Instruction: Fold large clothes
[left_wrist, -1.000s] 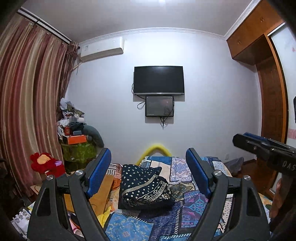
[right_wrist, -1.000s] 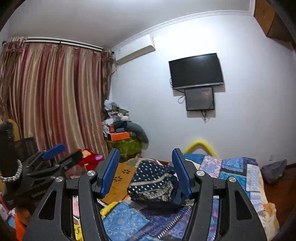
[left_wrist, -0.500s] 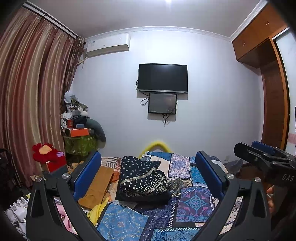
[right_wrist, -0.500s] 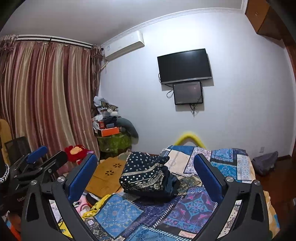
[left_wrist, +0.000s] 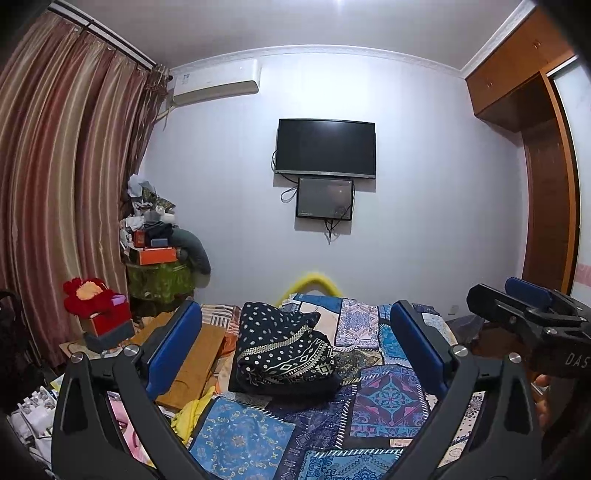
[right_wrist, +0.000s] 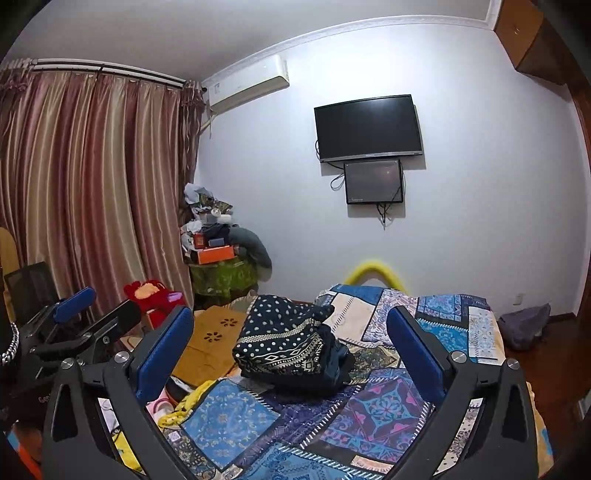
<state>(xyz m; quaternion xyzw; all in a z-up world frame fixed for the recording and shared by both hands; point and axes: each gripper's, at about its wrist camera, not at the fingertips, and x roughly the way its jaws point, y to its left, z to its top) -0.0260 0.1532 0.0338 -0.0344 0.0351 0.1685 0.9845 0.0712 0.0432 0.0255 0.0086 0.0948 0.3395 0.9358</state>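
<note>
Lying folded on the far bed (left_wrist: 388, 398), the dark patterned garment (left_wrist: 284, 354) was untouched, left tongs (left_wrist: 295, 350) and right tongs (right_wrist: 291, 354) both spread wide.

Left tongs (left_wrist: 295, 345) spread wide and empty, folded dark patterned garment (left_wrist: 284, 352) on patchwork bedspread (left_wrist: 388, 398), right tongs (left_wrist: 517, 306) alongside

White wall (left_wrist: 424, 221) holds a dark television (left_wrist: 326, 147); striped curtains (left_wrist: 62, 184) left.
</note>
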